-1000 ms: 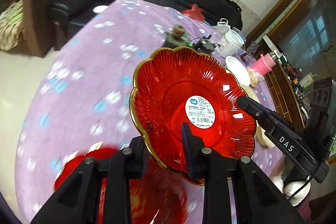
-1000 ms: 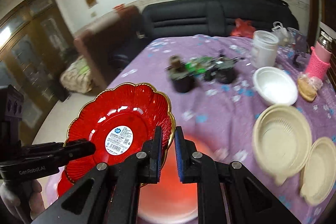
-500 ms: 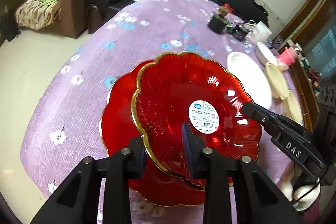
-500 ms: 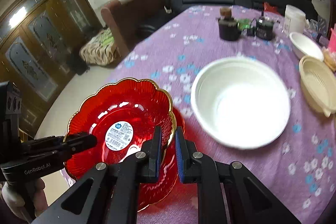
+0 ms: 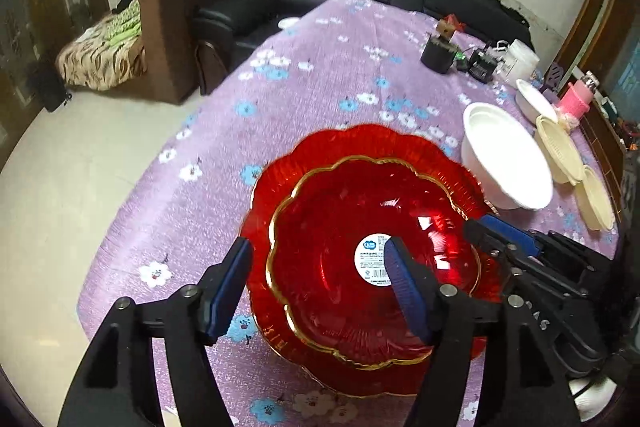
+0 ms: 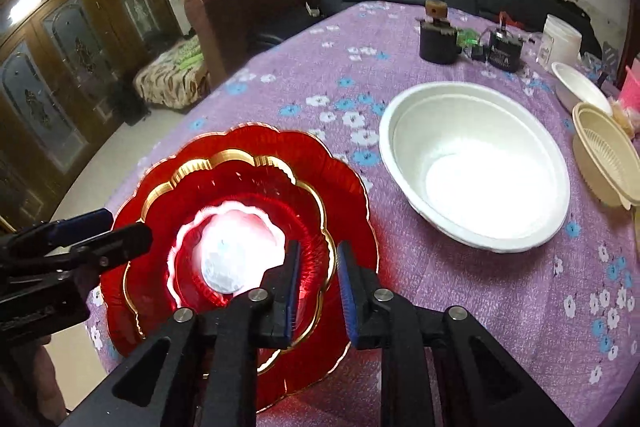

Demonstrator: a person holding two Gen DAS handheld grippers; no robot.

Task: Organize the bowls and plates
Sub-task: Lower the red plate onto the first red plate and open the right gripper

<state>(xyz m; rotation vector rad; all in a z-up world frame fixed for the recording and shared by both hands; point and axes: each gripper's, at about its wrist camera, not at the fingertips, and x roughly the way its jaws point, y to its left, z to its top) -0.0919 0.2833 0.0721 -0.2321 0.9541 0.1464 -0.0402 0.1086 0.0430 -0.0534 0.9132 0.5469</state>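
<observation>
A small red plate with a gold scalloped rim and a white label lies nested in a larger red plate on the purple flowered tablecloth. My left gripper straddles the near left rims of both plates; its jaws are opening wide and the pads touch nothing. In the right wrist view the small red plate rests in the larger red plate. My right gripper is opening too, with the plates' right rim in the narrow gap between its pads. Each view also shows the other gripper at the plates' far side.
A large white bowl stands just right of the plates, with cream strainer baskets and a smaller white bowl beyond. Dark jars and a white tub sit at the back. The table edge drops off left of the plates.
Both grippers brought the small red plate down onto the larger red plate and let go. The left jaws spread wide and the right jaws parted slightly.
</observation>
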